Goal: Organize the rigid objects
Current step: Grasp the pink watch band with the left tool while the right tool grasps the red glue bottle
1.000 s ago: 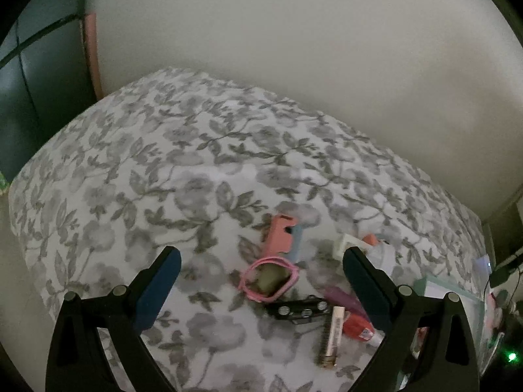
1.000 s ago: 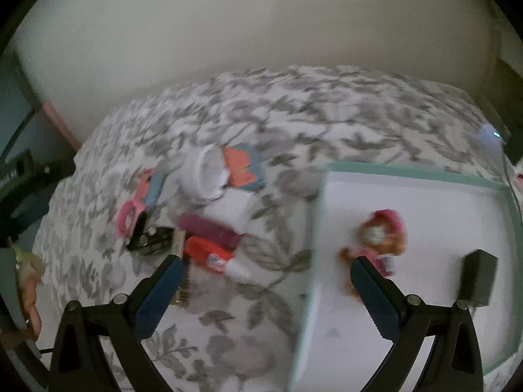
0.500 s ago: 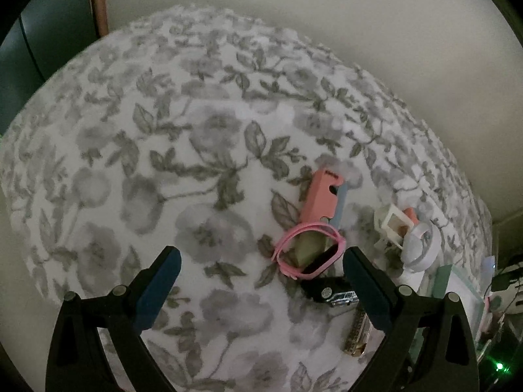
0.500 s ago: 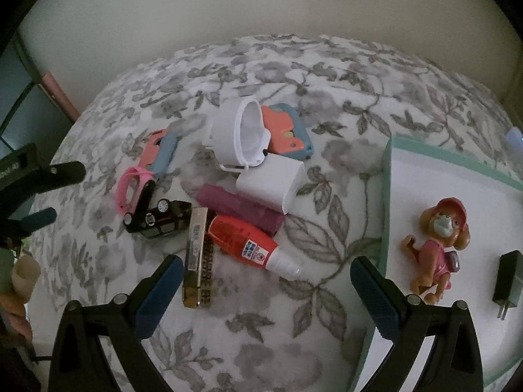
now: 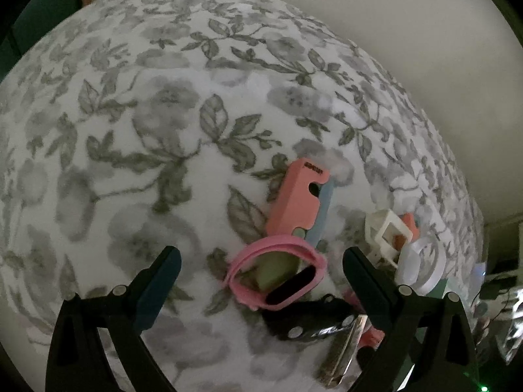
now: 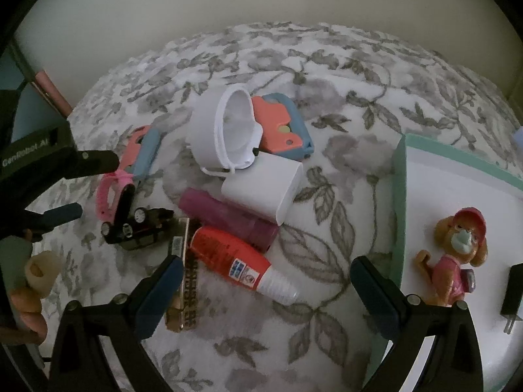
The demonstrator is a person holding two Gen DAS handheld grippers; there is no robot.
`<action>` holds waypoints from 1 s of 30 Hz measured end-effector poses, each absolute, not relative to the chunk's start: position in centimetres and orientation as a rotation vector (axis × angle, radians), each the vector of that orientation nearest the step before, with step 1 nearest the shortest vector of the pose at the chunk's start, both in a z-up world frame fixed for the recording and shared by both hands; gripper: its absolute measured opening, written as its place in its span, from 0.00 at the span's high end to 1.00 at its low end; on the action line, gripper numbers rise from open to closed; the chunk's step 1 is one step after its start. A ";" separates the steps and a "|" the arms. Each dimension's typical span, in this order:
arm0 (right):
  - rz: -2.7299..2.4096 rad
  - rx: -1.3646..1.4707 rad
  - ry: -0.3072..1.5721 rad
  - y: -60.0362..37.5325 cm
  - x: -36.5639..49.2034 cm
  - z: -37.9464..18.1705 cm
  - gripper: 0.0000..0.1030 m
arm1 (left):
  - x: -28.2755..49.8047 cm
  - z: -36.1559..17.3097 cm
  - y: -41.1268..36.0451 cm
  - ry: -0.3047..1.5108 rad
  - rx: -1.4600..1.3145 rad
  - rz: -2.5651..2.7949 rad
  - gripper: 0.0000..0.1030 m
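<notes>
Both the left gripper [image 5: 258, 272] and right gripper [image 6: 266, 279] hang wide open and empty over the floral bedspread [image 6: 327, 65], where most clutter, including the red glue bottle [image 6: 235, 259] at 12 o'clock, awaits the mint-rimmed white tray [image 6: 399, 196] at 3 o'clock, holding only a toy dog figure [image 6: 457, 254] and a black charger [image 6: 514, 294].

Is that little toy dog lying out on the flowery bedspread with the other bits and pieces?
No, the toy dog stands inside the green-rimmed tray, apart from the pile on the flowered bedspread.
</notes>
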State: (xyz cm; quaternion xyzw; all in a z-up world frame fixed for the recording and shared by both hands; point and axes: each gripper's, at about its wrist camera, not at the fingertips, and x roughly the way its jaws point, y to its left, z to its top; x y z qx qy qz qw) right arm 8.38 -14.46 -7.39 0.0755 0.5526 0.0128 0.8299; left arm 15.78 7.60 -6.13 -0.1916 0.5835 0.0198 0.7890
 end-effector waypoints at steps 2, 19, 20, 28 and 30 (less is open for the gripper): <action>0.031 0.167 1.175 -14.5 8.6 -7.6 0.00 | 16.0 -6.6 7.4 1.268 -0.431 0.034 0.07; 0.036 0.175 1.172 -14.4 8.6 -7.4 0.00 | 15.2 -7.0 7.3 1.291 -0.472 0.019 0.34; 0.036 0.179 1.171 -14.4 8.6 -7.4 0.00 | 15.1 -6.9 7.3 1.295 -0.469 0.025 0.34; 0.010 0.266 1.146 -15.3 8.2 -6.2 0.01 | 14.1 -6.2 8.7 1.310 -0.467 0.063 0.34; -0.003 0.297 1.150 -15.6 8.1 -6.0 0.02 | 13.8 -5.8 8.8 1.305 -0.464 0.060 0.34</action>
